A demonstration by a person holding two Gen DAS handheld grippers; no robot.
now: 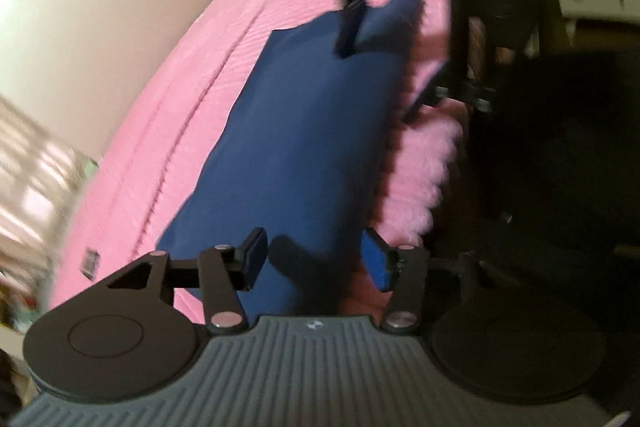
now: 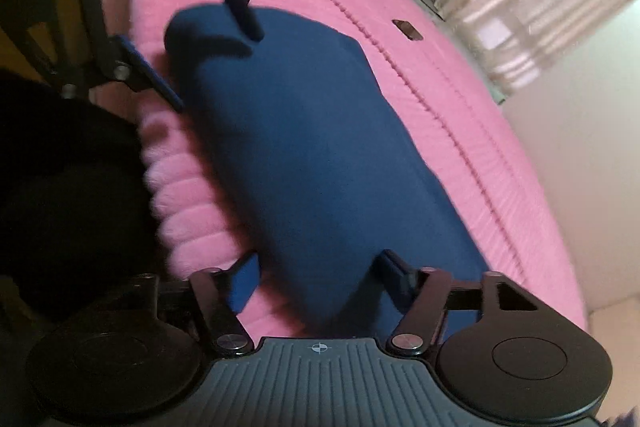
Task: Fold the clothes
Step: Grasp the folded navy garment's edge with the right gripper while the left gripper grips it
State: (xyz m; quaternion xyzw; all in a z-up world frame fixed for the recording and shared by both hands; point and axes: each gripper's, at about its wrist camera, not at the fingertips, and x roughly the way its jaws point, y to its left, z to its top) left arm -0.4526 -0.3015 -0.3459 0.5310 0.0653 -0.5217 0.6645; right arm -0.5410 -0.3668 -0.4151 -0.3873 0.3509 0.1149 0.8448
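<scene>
In the left wrist view the left claw (image 1: 316,259) hangs in the foreground with its jaws parted and nothing between the blue pads; the near end of the navy cloth (image 1: 304,131) lies just below and ahead of them, though the blur hides whether a pad brushes it. The cloth stretches away as a long, smooth strip on the pink bed (image 1: 168,131), close to the bed's fluffy ribbed edge (image 1: 424,163), with a raised seam in the cover running alongside it toward the wall. At its far end the right claw (image 1: 384,51) stands with jaws apart, one finger over the cloth and the other off the bed's edge. The right wrist view mirrors this: the right claw (image 2: 320,279) is open and empty in the foreground above the cloth (image 2: 312,147), the bed (image 2: 460,115) spreads beyond, and the left claw (image 2: 200,51) is open at the far end. A small dark object (image 2: 407,29) lies on the cover past the seam.
</scene>
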